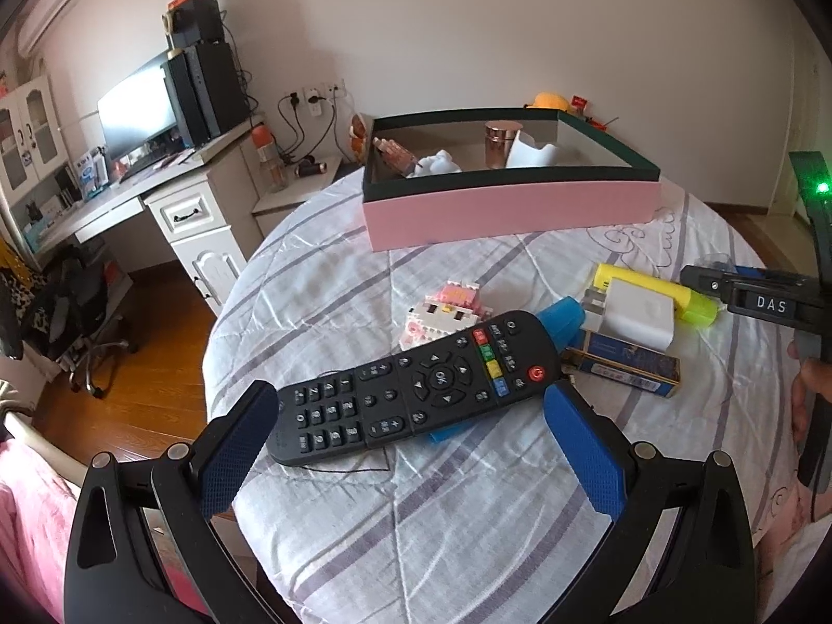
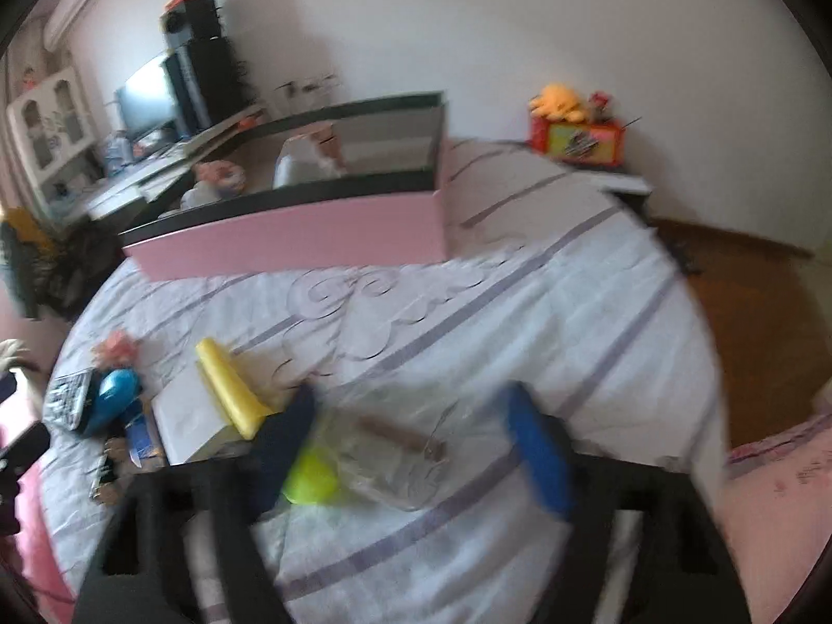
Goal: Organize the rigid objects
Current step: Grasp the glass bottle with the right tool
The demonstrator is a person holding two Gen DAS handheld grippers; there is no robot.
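Remote (image 1: 411,387): stiff, light, slick; grip across narrow sides. Left gripper (image 1: 411,411) apart, straddling it; right gripper (image 2: 411,426) apart over clear case (image 2: 395,447).

Left wrist cam: low over bed (image 1: 468,520), looks fwd/down past own fingers at remote (image 1: 416,390), close; pink box (image 1: 509,213) beyond.
Right wrist cam: same bed, further right, tilted down, blurred.
Shared: pink box, yellow item (image 2: 229,385), remote, desk (image 1: 130,192) side.
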